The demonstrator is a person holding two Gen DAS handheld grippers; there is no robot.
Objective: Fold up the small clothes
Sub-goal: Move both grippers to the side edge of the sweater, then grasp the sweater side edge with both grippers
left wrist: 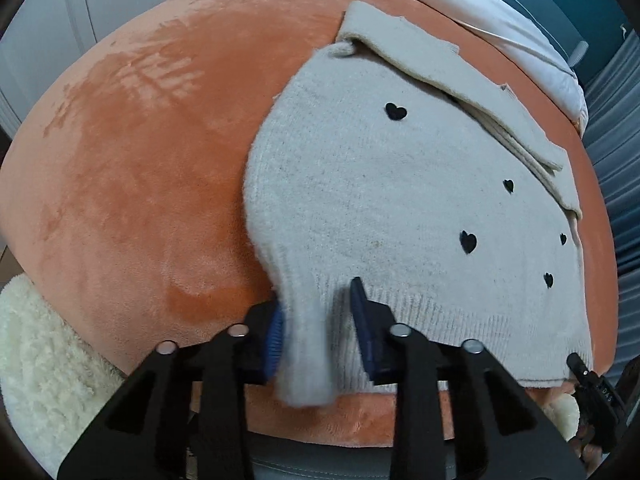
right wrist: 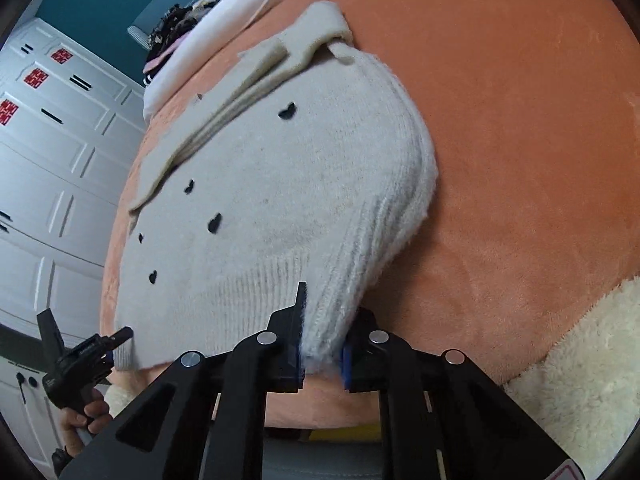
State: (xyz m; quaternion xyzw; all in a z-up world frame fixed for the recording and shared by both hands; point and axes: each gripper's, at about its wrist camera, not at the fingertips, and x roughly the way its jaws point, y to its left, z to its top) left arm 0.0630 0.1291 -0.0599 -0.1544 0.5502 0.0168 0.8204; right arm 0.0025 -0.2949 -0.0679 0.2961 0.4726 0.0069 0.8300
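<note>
While both grippers sit at the near edge of the orange plush blanket [left wrist: 132,168], each one is clamped on the hem of the cream knit sweater [left wrist: 372,192]. In the left wrist view, the left gripper [left wrist: 318,344] has its blue pads pinched on a bunched fold of the ribbed hem, right at the sweater's left-hand near corner, and a bit of that fold hangs down over the blanket's front edge. In the right wrist view, the right gripper [right wrist: 322,354] has its jaws closed on the fuzzy folded edge at the sweater's other near corner, fabric squeezed between the pads.

You can also spot each tool from the other camera: the left one pokes in low at the left of the right wrist view, with a hand [right wrist: 86,412] wrapped round its grip.

The sweater lies flat on the blanket, little black hearts [left wrist: 396,111] scattered over the side facing up. Further back on the sweater there's a sleeve [left wrist: 448,84] folded diagonally across it.

A cream fleecy throw [left wrist: 44,364] sits beside the blanket's near edge. Past the sweater's far end, a white sheet [left wrist: 516,28] lies along the blanket's far side, and beyond that a teal wall [right wrist: 96,4] and white panelled wardrobe doors [right wrist: 60,168]
</note>
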